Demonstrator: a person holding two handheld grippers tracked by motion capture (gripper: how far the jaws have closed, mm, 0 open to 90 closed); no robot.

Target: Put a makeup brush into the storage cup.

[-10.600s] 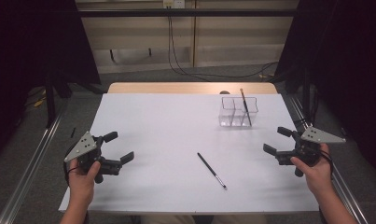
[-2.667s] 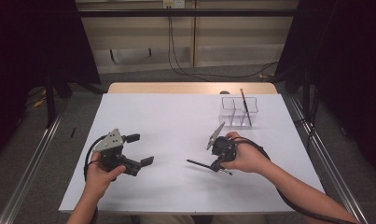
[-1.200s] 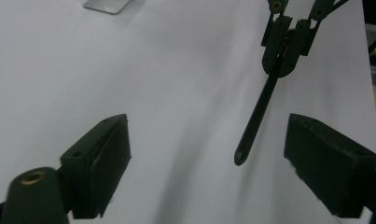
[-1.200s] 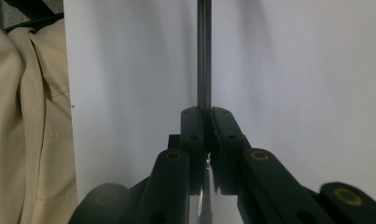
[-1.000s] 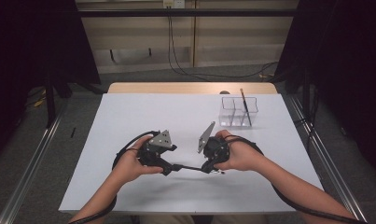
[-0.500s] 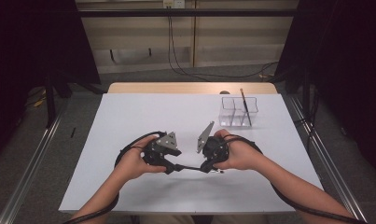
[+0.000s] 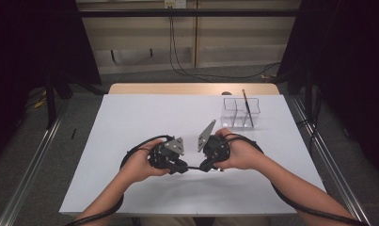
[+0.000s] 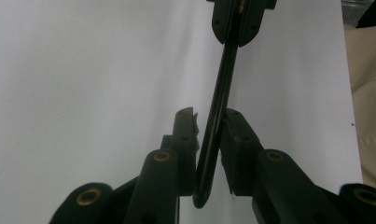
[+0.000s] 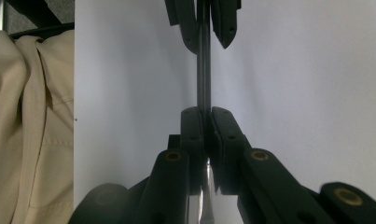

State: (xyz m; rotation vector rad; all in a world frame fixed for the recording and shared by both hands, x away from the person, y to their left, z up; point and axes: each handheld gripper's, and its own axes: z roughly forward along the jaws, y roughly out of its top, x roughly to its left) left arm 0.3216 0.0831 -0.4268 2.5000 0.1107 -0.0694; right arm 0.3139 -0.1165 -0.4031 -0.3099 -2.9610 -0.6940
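Left gripper view: thin black brush (image 8: 218, 116) sits btwn left gripper (image 8: 209, 122) jaws, just closing round its handle end, far end clamped in right gripper (image 8: 236, 21); looks light, stiff, slick, so grip mid-shaft.

A: How much of the brush (image 7: 193, 167) shows from above?
B: A short dark stretch; both ends sit hidden inside the fingers.
A: And the clear holder (image 7: 240, 113)?
B: Too small; probably one brush in it, details lost.
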